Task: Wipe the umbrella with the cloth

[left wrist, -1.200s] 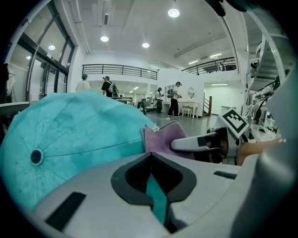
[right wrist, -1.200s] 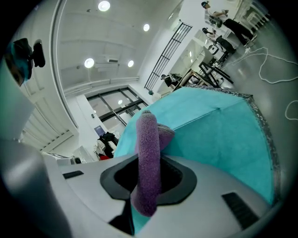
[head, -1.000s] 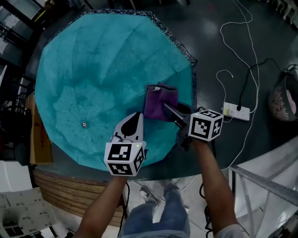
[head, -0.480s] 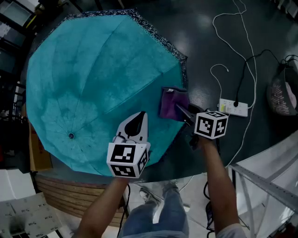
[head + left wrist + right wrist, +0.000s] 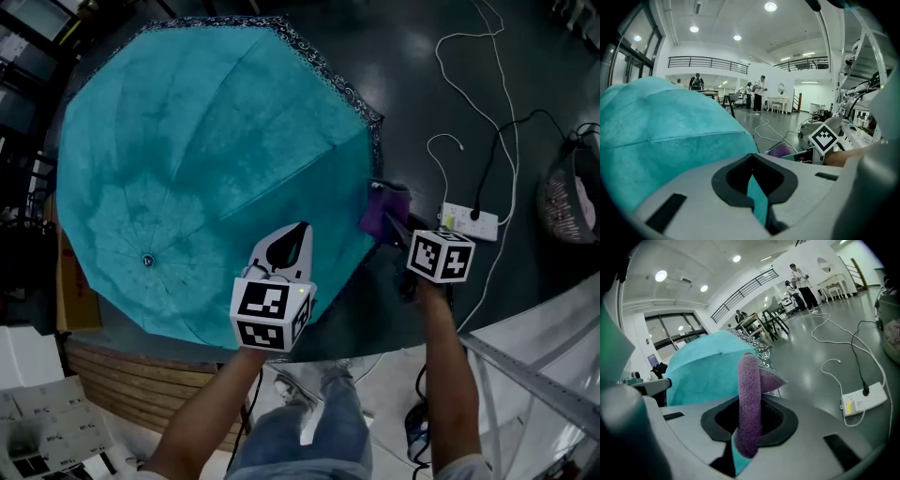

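The open teal umbrella (image 5: 206, 159) lies canopy-up on the dark floor and fills the left of both gripper views (image 5: 661, 136) (image 5: 708, 371). My left gripper (image 5: 300, 228) rests on its near right panel, jaws shut, with a strip of teal fabric between them (image 5: 751, 157). A purple cloth (image 5: 384, 208) sits at the canopy's right rim, with my right gripper (image 5: 397, 228) shut on it. In the right gripper view the cloth (image 5: 749, 394) stands folded upright between the jaws, beside the patterned rim.
A white power strip (image 5: 472, 220) and loose white cables (image 5: 497, 103) lie on the floor to the right. A basket (image 5: 567, 202) stands far right. Wooden boards (image 5: 122, 375) and a white frame (image 5: 534, 366) border the near side. People stand far off (image 5: 759, 93).
My right gripper has dragged the purple cloth rightward across the canopy, from the panel out to the rim. The left gripper has stayed on the near panel.
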`<state>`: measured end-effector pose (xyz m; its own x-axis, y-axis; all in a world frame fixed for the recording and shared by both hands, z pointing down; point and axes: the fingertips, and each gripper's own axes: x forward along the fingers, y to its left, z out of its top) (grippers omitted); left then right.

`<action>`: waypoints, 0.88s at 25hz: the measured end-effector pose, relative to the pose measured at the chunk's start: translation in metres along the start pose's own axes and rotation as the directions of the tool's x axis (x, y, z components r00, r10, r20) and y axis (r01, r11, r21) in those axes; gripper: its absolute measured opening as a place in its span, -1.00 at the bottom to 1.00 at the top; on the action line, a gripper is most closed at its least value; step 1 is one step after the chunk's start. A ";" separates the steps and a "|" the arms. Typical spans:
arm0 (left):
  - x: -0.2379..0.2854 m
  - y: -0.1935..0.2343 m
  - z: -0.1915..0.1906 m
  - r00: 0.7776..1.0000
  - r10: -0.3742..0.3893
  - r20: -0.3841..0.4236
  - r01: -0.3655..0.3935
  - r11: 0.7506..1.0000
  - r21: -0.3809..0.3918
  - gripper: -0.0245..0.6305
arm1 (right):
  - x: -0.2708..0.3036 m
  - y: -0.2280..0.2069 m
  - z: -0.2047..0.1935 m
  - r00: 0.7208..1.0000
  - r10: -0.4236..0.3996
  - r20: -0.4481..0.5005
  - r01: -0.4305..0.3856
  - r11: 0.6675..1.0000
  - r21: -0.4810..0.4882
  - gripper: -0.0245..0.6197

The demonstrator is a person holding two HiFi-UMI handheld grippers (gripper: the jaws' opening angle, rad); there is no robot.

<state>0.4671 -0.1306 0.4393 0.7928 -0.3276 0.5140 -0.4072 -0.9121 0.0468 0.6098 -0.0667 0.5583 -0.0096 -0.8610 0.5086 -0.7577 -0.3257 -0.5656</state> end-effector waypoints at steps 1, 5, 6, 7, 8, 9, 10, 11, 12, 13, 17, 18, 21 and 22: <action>-0.003 -0.001 0.002 1.000 0.000 -0.001 0.000 1.000 -0.004 -0.91 | -0.006 0.007 0.004 1.000 -0.002 0.008 0.002 1.000 -0.013 -0.68; -0.027 0.005 0.006 1.000 0.020 0.000 -0.020 0.999 -0.034 -0.91 | -0.028 0.055 0.016 0.999 0.015 0.031 -0.012 0.996 -0.092 -0.68; -0.036 0.006 0.007 1.000 0.027 0.000 -0.027 0.999 -0.041 -0.91 | -0.034 0.069 0.019 0.999 0.023 0.037 -0.019 0.994 -0.104 -0.68; -0.045 0.006 0.008 0.999 0.033 0.000 -0.033 0.998 -0.046 -0.91 | -0.039 0.084 0.022 0.999 0.031 0.044 -0.026 0.993 -0.111 -0.68; -0.055 0.006 0.010 0.999 0.037 0.002 -0.037 0.998 -0.052 -0.91 | -0.045 0.099 0.025 0.998 0.041 0.051 -0.035 0.993 -0.117 -0.68; -0.064 0.006 0.012 0.999 0.039 0.006 -0.039 0.997 -0.062 -0.91 | -0.050 0.115 0.029 0.997 0.051 0.057 -0.044 0.991 -0.129 -0.68; -0.073 0.007 0.015 0.999 0.043 0.013 -0.042 0.996 -0.074 -0.91 | -0.054 0.131 0.032 0.996 0.062 0.058 -0.053 0.988 -0.148 -0.68; -0.083 0.009 0.017 0.999 0.049 0.021 -0.047 0.995 -0.087 -0.91 | -0.058 0.148 0.034 0.996 0.073 0.057 -0.062 0.983 -0.171 -0.68; -0.093 0.011 0.020 0.998 0.057 0.028 -0.054 0.994 -0.098 -0.91 | -0.063 0.165 0.034 0.995 0.083 0.054 -0.071 0.979 -0.193 -0.68; -0.106 0.014 0.022 0.997 0.066 0.034 -0.062 0.992 -0.106 -0.91 | -0.068 0.182 0.033 0.994 0.092 0.051 -0.079 0.974 -0.212 -0.68; -0.160 0.029 0.025 0.993 0.101 0.058 -0.092 0.985 -0.146 -0.91 | -0.089 0.252 0.023 0.991 0.122 0.062 -0.100 0.957 -0.273 -0.68; -0.172 0.034 0.025 0.992 0.110 0.064 -0.099 0.983 -0.156 -0.91 | -0.093 0.270 0.021 0.989 0.128 0.068 -0.103 0.951 -0.292 -0.68; -0.206 0.053 0.027 0.984 0.151 0.090 -0.132 0.974 -0.185 -0.91 | -0.101 0.320 0.016 0.985 0.152 0.084 -0.112 0.927 -0.357 -0.68; -0.217 0.061 0.028 0.981 0.165 0.101 -0.143 0.970 -0.197 -0.91 | -0.103 0.336 0.014 0.983 0.162 0.088 -0.118 0.919 -0.377 -0.68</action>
<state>0.2830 -0.1220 0.3068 0.7561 -0.4971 0.4258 -0.5981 -0.7890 0.1409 0.3652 -0.0926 0.3066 -0.0747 -0.9334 0.3510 -0.9408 -0.0507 -0.3351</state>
